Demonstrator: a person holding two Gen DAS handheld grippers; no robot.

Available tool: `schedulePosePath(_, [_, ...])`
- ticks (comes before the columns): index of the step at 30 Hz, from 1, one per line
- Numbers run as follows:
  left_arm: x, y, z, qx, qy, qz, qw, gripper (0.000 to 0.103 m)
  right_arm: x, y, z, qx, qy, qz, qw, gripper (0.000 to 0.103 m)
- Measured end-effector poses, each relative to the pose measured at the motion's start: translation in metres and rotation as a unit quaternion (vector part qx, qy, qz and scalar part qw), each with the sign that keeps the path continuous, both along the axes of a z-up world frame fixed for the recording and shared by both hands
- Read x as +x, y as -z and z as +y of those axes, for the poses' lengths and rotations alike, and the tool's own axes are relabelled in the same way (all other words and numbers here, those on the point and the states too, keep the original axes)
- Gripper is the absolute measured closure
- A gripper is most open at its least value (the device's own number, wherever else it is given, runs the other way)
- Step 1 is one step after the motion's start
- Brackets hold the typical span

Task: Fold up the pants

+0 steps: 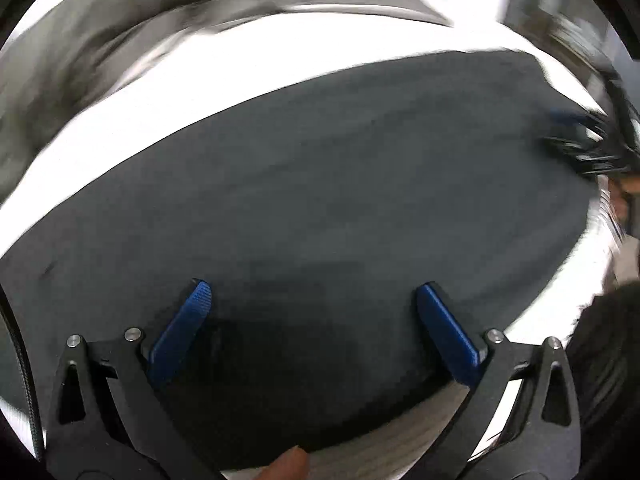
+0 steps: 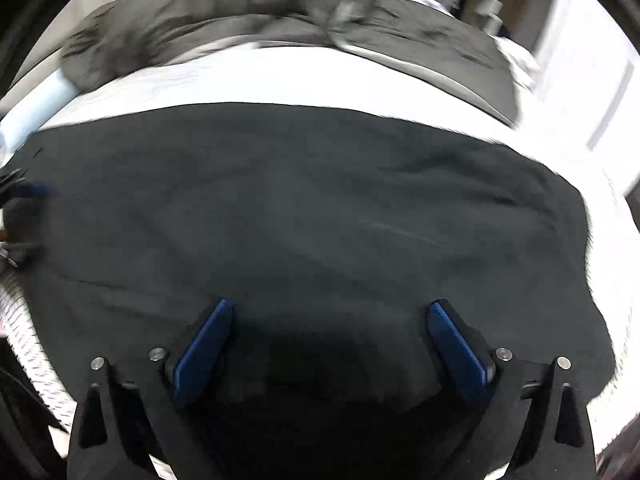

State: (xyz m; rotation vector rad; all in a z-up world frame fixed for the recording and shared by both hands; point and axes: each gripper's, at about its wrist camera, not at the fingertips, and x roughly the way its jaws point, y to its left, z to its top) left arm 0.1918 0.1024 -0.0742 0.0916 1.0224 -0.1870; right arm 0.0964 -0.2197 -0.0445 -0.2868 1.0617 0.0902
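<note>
The left claw [image 1: 310, 290] hangs over the dark pants [image 1: 320, 184] with its blue pads [image 1: 180, 332] spread wide and nothing between them. The right claw [image 2: 330, 308] is the same, pads [image 2: 204, 350] apart and empty above the same cloth. The pants [image 2: 304, 220] lie spread flat across the white sheet of the bed [image 2: 280, 80], with both claws at their near edge. Seen from the left claw, the other claw shows only as a blur at the far right end of the pants. Beyond the pants, across a strip of bare sheet, a rumpled grey blanket [image 2: 240, 12] is heaped along the far side of the bed. A fingertip [image 1: 290, 462] of the person shows at the bottom of the left view, just below the pants' near hem.
</note>
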Motion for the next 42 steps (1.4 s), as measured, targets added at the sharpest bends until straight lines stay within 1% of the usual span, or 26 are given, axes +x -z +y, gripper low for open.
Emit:
schedulePosePath(3, [-0.005,-0.001,0.054,-0.016,-0.074,0.006,0.9971,0.0,-0.005,-0.011,-0.032,0.001,0.049,-0.005,0.999,0.004])
schedulePosePath(5, [-0.008,-0.008,0.067,-0.029,-0.098,0.0,0.9948,0.001,-0.006,-0.021,-0.028,0.0,0.064,-0.015,0.998,0.004])
schedulePosePath(6, [-0.009,-0.014,0.068,-0.048,-0.103,-0.007,0.9935,0.001,-0.008,-0.024,-0.02,0.004,0.062,-0.019,0.998,0.004])
schedulePosePath(8, [-0.005,-0.022,0.062,-0.078,-0.096,-0.02,0.9921,0.001,-0.008,-0.029,0.004,0.02,0.028,-0.029,0.999,0.004])
schedulePosePath(10, [0.001,-0.024,0.043,-0.088,-0.072,-0.022,0.9933,0.001,-0.008,-0.028,0.037,0.029,-0.018,-0.03,0.999,0.004])
schedulePosePath(12, [0.014,-0.017,0.014,-0.063,-0.054,-0.002,0.9965,0.001,-0.008,-0.021,0.07,0.031,-0.051,-0.019,0.998,0.004])
schedulePosePath(14, [0.028,-0.006,-0.009,-0.041,-0.037,0.018,0.9983,0.001,-0.002,-0.01,0.096,0.034,-0.066,-0.004,0.997,0.004])
schedulePosePath(15, [0.033,0.002,-0.017,-0.018,-0.029,0.026,0.9991,0.001,0.003,-0.003,0.107,0.033,-0.071,0.005,0.997,0.004])
schedulePosePath(17, [0.035,0.008,-0.02,0.015,-0.024,0.02,0.9994,0.0,0.005,0.009,0.128,0.001,-0.093,0.014,0.996,0.004])
schedulePosePath(18, [0.034,0.008,-0.013,0.015,-0.029,0.016,0.9994,0.0,0.003,0.01,0.131,-0.022,-0.11,0.01,0.994,0.004])
schedulePosePath(19, [0.031,0.007,0.0,0.012,-0.044,0.015,0.9989,0.0,0.001,0.008,0.125,-0.033,-0.109,0.005,0.994,0.004])
schedulePosePath(21, [0.025,0.008,0.029,0.008,-0.079,0.012,0.9967,0.0,0.005,0.003,0.095,-0.048,-0.069,0.003,0.996,0.004])
schedulePosePath(23, [0.019,0.007,0.06,0.003,-0.125,0.007,0.9921,0.0,0.011,-0.002,0.052,-0.068,-0.002,-0.005,0.998,0.004])
schedulePosePath(25, [0.017,0.007,0.077,0.031,-0.174,0.003,0.9842,0.0,0.019,-0.004,0.026,-0.059,0.047,-0.009,0.997,0.004])
schedulePosePath(26, [0.016,0.007,0.082,0.035,-0.19,0.004,0.9812,0.0,0.02,-0.007,0.015,-0.056,0.068,-0.012,0.996,0.004])
schedulePosePath(27, [0.017,0.006,0.083,0.029,-0.193,0.006,0.9807,0.0,0.02,-0.009,0.009,-0.056,0.074,-0.012,0.996,0.004])
schedulePosePath(29, [0.017,0.0,0.079,0.022,-0.188,-0.001,0.9819,0.001,0.017,-0.015,0.01,-0.046,0.072,-0.014,0.996,0.004])
schedulePosePath(30, [0.017,-0.005,0.076,0.009,-0.175,-0.007,0.9846,0.001,0.016,-0.019,0.016,-0.038,0.065,-0.02,0.997,0.004])
schedulePosePath(32, [0.016,-0.017,0.06,-0.033,-0.136,-0.02,0.99,0.001,0.013,-0.028,0.04,-0.008,0.03,-0.028,0.999,0.004])
schedulePosePath(33, [0.024,-0.019,0.049,-0.048,-0.113,-0.018,0.9923,0.001,0.014,-0.029,0.052,0.002,0.013,-0.029,1.0,0.004])
schedulePosePath(34, [0.029,-0.02,0.037,-0.046,-0.098,-0.013,0.994,0.001,0.015,-0.03,0.071,0.014,-0.011,-0.025,1.0,0.004])
schedulePosePath(36, [0.048,-0.014,0.01,-0.02,-0.062,0.005,0.9979,0.001,0.022,-0.025,0.106,0.029,-0.054,-0.011,0.998,0.004])
schedulePosePath(38, [0.064,0.001,-0.008,0.001,-0.04,0.038,0.9985,0.001,0.032,-0.014,0.138,0.026,-0.095,0.011,0.995,0.004])
schedulePosePath(39, [0.071,0.012,-0.012,0.013,-0.033,0.059,0.9976,0.0,0.036,-0.005,0.154,0.012,-0.116,0.024,0.993,0.004])
schedulePosePath(41, [0.072,0.016,-0.007,0.018,-0.032,0.053,0.9979,0.0,0.045,0.014,0.162,-0.043,-0.122,0.042,0.991,0.004])
schedulePosePath(42, [0.072,0.014,0.003,0.019,-0.042,0.046,0.9979,0.0,0.049,0.017,0.156,-0.055,-0.112,0.041,0.991,0.004])
